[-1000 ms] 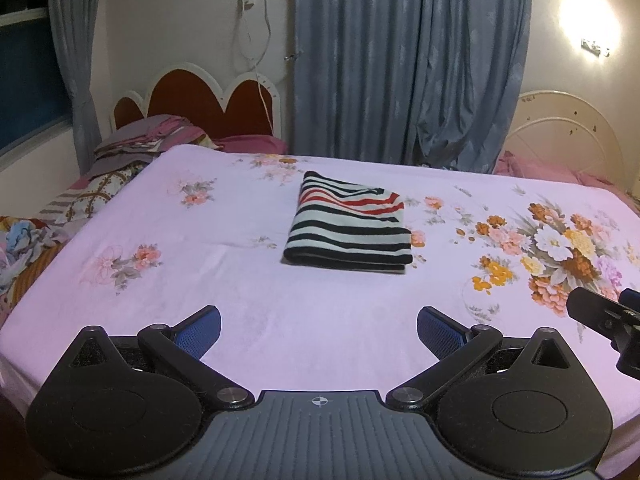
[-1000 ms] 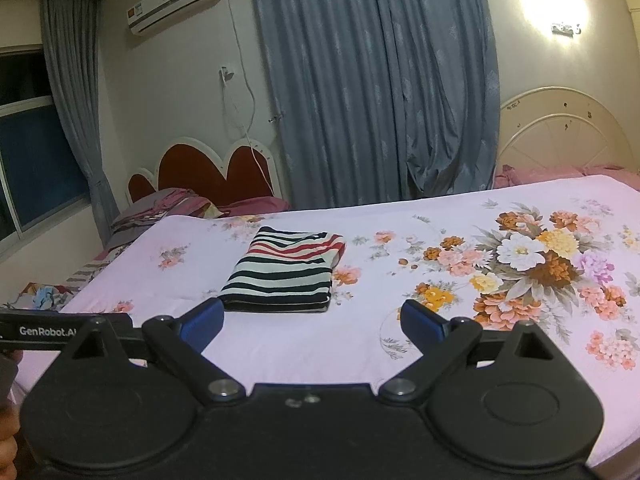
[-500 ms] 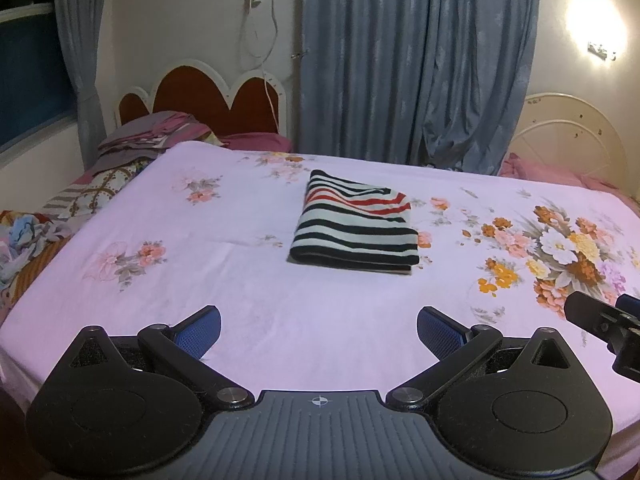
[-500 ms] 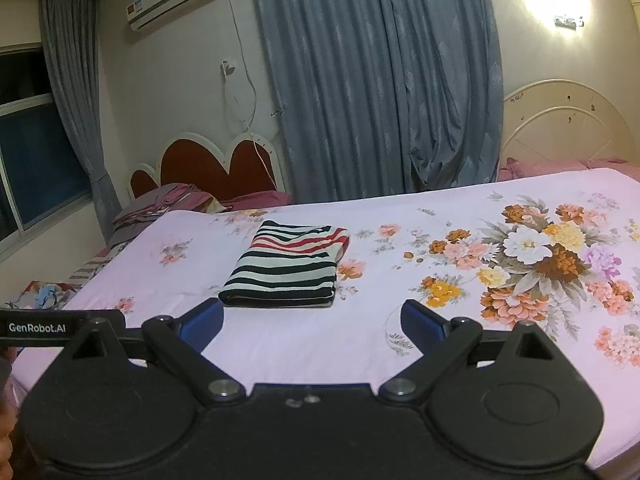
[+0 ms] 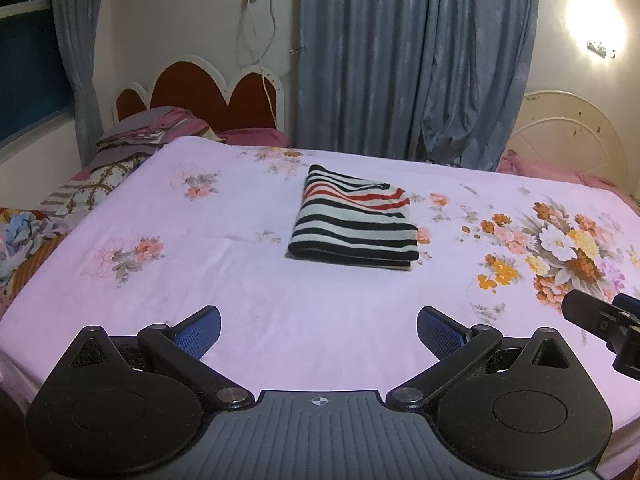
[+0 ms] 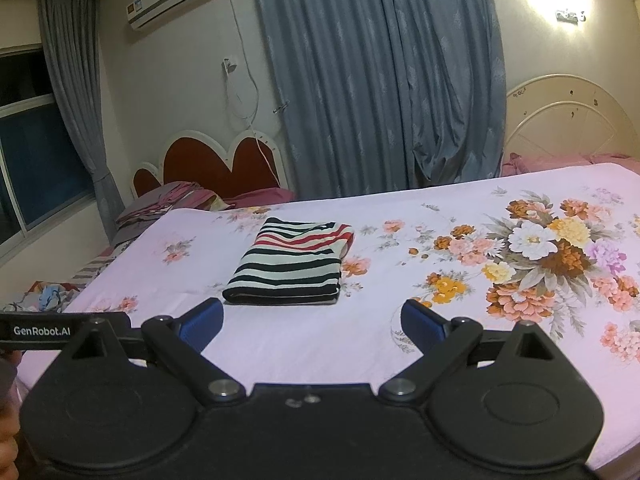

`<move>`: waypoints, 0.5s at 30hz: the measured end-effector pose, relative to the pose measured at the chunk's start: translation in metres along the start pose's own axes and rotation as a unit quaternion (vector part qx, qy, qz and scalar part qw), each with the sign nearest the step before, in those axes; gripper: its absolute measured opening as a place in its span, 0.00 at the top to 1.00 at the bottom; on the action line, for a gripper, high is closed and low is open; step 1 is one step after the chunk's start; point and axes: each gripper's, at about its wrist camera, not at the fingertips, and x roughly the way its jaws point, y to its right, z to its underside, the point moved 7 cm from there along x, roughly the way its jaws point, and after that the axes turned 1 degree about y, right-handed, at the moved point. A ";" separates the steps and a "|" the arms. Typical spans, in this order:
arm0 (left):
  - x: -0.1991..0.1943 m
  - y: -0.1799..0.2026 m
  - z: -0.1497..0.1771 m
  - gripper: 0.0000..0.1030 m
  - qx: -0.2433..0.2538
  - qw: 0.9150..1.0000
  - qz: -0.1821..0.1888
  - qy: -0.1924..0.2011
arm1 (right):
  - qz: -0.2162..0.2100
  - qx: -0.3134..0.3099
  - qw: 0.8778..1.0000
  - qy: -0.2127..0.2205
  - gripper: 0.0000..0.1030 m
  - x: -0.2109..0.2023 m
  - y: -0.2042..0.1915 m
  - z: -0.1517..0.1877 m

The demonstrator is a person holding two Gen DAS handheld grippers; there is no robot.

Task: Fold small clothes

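From the left wrist view, the left gripper (image 5: 319, 330) hangs over the near edge of the bed (image 5: 160, 280), its blue pads spread wide with nothing between them. The striped garment (image 5: 354, 222) lies ahead and a little to the right of the gripper's centre line, well apart from the fingertips, in the middle of the pink floral sheet. It is already a neat folded rectangle: the thick doubled edge faces the gripper, and the red-striped end points away toward the curtain (image 5: 400, 60). Its stripes run across the view, and the bundle looks slightly longer front to back than side to side, though the fisheye makes that hard to judge. The tip of the right gripper (image 5: 600, 316) pokes in at the right edge

From the right wrist view, the right gripper (image 6: 312, 320) also stands open and empty above the near edge of the bed (image 6: 520, 340). Here the striped garment (image 6: 292, 268) sits ahead and slightly left of centre, its near folded edge just beyond the left pad in the picture but clearly farther off on the sheet. The red-striped end again points away toward the headboard (image 6: 208, 164) side. Both grippers seem about equally far from it, the garment lying roughly between their lines; I judge this piece folded, so any next reach goes straight forward
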 end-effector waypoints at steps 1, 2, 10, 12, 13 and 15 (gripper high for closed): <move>0.000 0.000 0.000 0.00 0.000 1.000 0.000 0.000 | 0.000 -0.001 1.000 0.000 0.08 0.001 0.000 0.000; 0.000 0.000 0.000 0.00 0.000 1.000 0.000 -0.001 | 0.000 -0.001 1.000 0.000 0.08 0.001 -0.001 0.000; 0.004 -0.001 0.002 0.00 -0.002 1.000 0.002 -0.006 | -0.002 -0.002 1.000 -0.004 0.08 0.005 -0.002 0.002; 0.004 -0.001 0.002 0.00 -0.002 1.000 0.003 -0.007 | -0.002 -0.002 1.000 -0.004 0.08 0.005 -0.002 0.002; 0.005 -0.001 0.003 0.00 -0.002 1.000 0.003 -0.007 | -0.001 -0.002 1.000 -0.004 0.08 0.005 -0.002 0.002; 0.004 -0.001 0.003 0.00 -0.002 1.000 0.002 -0.007 | -0.001 -0.001 1.000 -0.004 0.08 0.005 -0.002 0.002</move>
